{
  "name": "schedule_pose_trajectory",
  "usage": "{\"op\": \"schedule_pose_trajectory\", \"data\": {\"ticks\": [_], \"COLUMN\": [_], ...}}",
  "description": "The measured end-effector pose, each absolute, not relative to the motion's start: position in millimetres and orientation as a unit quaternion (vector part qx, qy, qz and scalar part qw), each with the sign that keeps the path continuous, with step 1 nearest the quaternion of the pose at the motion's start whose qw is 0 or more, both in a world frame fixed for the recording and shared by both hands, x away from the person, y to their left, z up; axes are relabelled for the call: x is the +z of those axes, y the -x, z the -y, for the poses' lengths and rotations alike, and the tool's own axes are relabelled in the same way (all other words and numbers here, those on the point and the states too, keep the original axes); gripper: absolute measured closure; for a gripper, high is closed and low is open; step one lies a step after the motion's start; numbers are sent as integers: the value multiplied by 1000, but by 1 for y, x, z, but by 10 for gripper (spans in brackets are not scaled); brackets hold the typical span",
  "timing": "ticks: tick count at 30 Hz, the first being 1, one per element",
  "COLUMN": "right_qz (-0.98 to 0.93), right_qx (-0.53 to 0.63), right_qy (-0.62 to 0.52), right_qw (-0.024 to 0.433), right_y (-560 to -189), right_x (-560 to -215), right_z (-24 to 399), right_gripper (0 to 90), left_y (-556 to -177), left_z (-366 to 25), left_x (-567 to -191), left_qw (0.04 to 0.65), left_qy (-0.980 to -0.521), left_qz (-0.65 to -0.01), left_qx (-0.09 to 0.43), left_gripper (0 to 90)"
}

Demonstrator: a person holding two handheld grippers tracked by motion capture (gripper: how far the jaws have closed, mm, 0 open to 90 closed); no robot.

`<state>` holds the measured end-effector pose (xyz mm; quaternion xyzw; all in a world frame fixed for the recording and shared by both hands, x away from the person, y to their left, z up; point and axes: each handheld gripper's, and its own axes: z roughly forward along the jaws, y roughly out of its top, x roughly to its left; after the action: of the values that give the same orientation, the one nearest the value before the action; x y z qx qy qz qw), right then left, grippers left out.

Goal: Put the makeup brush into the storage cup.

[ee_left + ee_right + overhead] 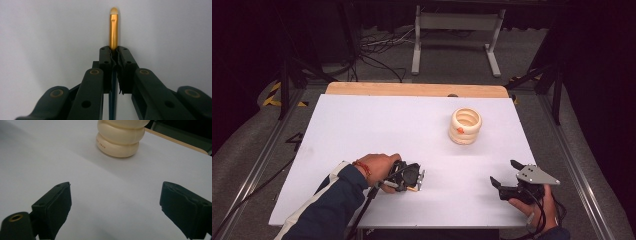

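Gold-ferruled brush clamped between black jaws; cream ridged holder upright, mid-table

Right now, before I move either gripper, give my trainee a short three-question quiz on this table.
1. True or false: the left gripper is shut on a gold-ferruled brush.
2. How do the right gripper's jaws stand: A) wide open, B) closed, C) clamped on the cup?
3. Fill in: the cream ribbed cup stands on the white ____.

Key: 1 true; 2 A; 3 tabletop.
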<state>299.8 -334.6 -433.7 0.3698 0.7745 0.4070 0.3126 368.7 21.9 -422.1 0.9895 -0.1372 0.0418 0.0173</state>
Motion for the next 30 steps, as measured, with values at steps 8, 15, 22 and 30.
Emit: {"op": "schedule_pose_trajectory", "data": {"ticks": [8, 15, 22, 30], "right_qz": [-774, -775, -776, -776], "right_qx": [409, 411, 412, 411], "right_qy": [-369, -366, -365, -365], "right_qw": [312, 310, 309, 308], "right_y": [-299, -299, -298, -298], "right_x": [-433, -433, -433, -433], "right_z": [336, 335, 335, 335], "right_gripper": [110, 110, 110, 110], "left_y": [-365, -368, -369, -367], "left_z": [-24, -34, -35, -35], "left_x": [-422, -423, -422, -423], "left_qw": [24, 45, 45, 47], "left_qy": [-989, -992, -992, -992], "left_qz": [132, 104, 100, 95], "left_qx": [54, 57, 61, 70], "left_gripper": [834, 835, 836, 836]}}
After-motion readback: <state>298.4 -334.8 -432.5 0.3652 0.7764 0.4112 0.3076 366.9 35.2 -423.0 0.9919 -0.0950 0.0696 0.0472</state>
